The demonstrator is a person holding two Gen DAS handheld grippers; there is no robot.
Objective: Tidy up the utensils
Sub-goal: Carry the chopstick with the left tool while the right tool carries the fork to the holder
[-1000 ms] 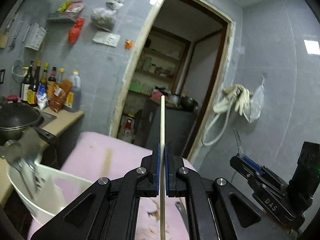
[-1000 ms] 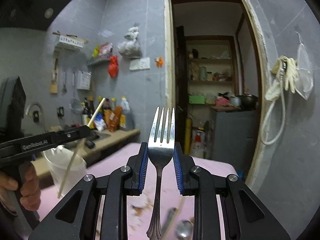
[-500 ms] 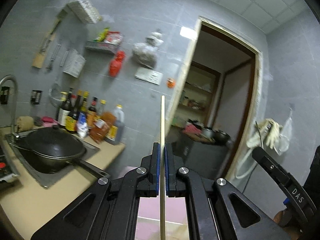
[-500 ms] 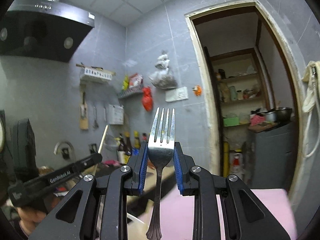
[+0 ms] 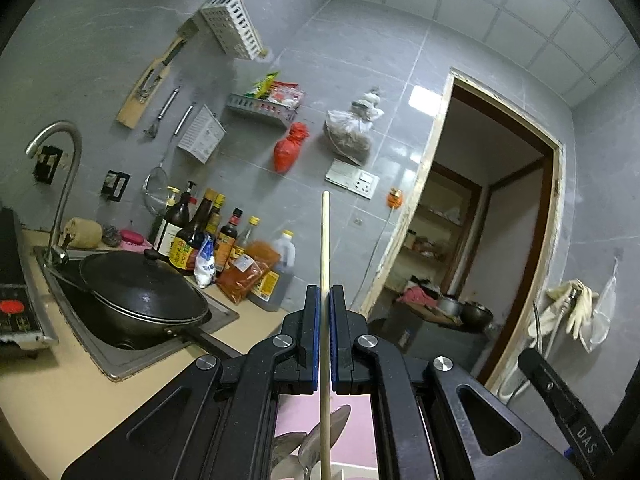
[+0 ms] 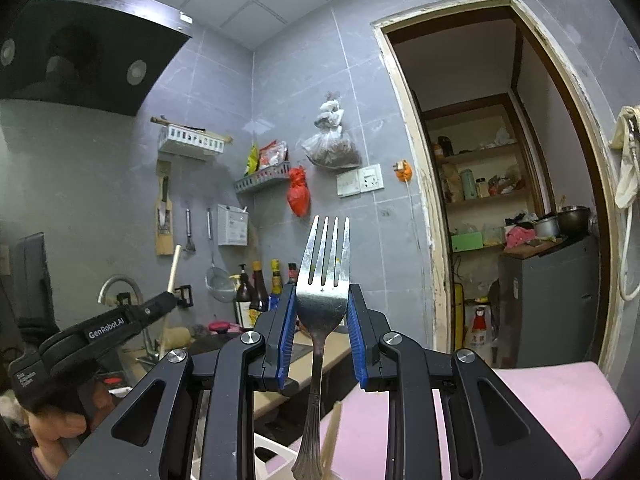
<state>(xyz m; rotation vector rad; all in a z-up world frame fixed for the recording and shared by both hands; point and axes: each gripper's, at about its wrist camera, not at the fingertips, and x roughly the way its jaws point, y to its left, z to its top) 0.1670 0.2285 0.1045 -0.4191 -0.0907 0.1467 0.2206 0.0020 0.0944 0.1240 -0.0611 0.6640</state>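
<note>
Both views swung toward sink since earlier, left gripper "GenRobot.AI" clamps chopstick, right gripper, seemingly "DAS", grips fork

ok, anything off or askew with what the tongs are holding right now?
Nothing stands out. The left tongs are shut on a single chopstick, upright and centred; the right tongs grip a fork by its head, tines up and straight.

Both cams rode on the handheld grippers, looking roughly level along the fingers. The left one faced the grey tiled wall with the black lidded wok close below-left. The right one sat further right, nearer the wood-framed doorway. Both views shared the hanging red bag and that doorway.
</note>
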